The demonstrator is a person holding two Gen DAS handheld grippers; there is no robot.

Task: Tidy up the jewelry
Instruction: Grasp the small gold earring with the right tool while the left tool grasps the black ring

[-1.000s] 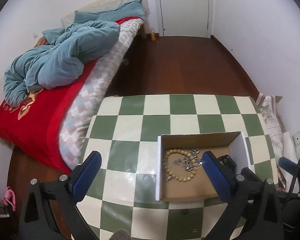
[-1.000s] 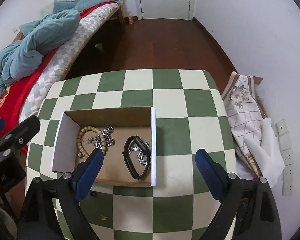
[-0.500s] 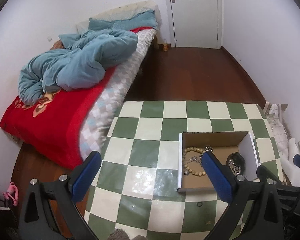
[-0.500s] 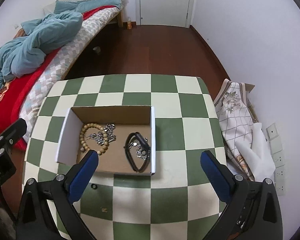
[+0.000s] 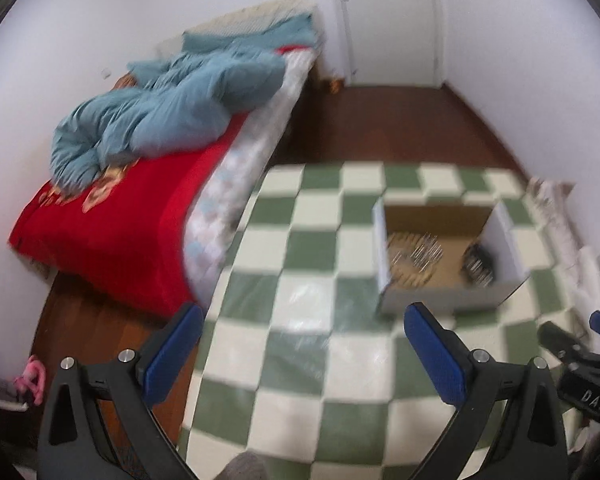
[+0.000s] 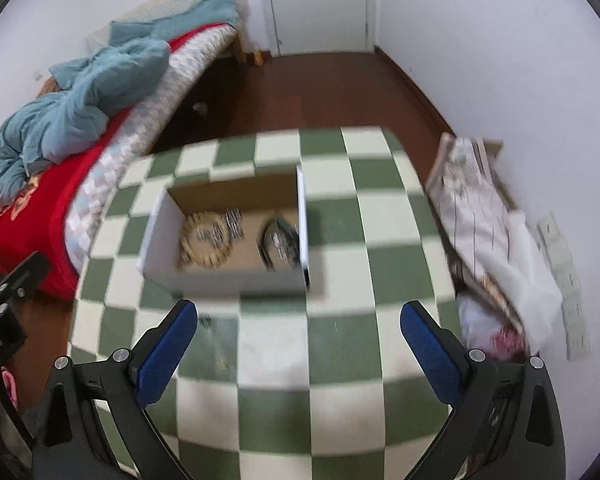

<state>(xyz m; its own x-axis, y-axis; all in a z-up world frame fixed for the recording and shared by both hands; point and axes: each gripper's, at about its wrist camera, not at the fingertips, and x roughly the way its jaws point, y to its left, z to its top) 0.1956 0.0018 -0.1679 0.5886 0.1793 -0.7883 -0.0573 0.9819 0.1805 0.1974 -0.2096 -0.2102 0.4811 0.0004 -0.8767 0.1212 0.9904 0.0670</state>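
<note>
An open cardboard box [image 6: 162,228] with white walls stands on the green-and-cream checkered table [image 6: 340,360]. Inside lie a wooden bead bracelet [image 6: 204,240], a silvery chain [image 6: 234,222] and a black bracelet [image 6: 278,240]. The box also shows in the left wrist view [image 5: 508,236], with the beads [image 5: 408,264] blurred. A small dark ring [image 6: 206,322] lies on the table near the box front. My left gripper [image 5: 300,354] is open and empty, left of and in front of the box. My right gripper [image 6: 298,350] is open and empty in front of the box.
A bed [image 5: 112,232] with a red cover and a blue quilt [image 5: 172,120] stands left of the table. A patterned cloth and white bags [image 6: 484,216] lie against the right wall. Dark wood floor [image 6: 320,88] runs to a white door [image 6: 320,4].
Both grippers have pulled back and up from the box, which now sits farther away and smaller in both views. Both stay open. The jewelry in the box has not moved.
</note>
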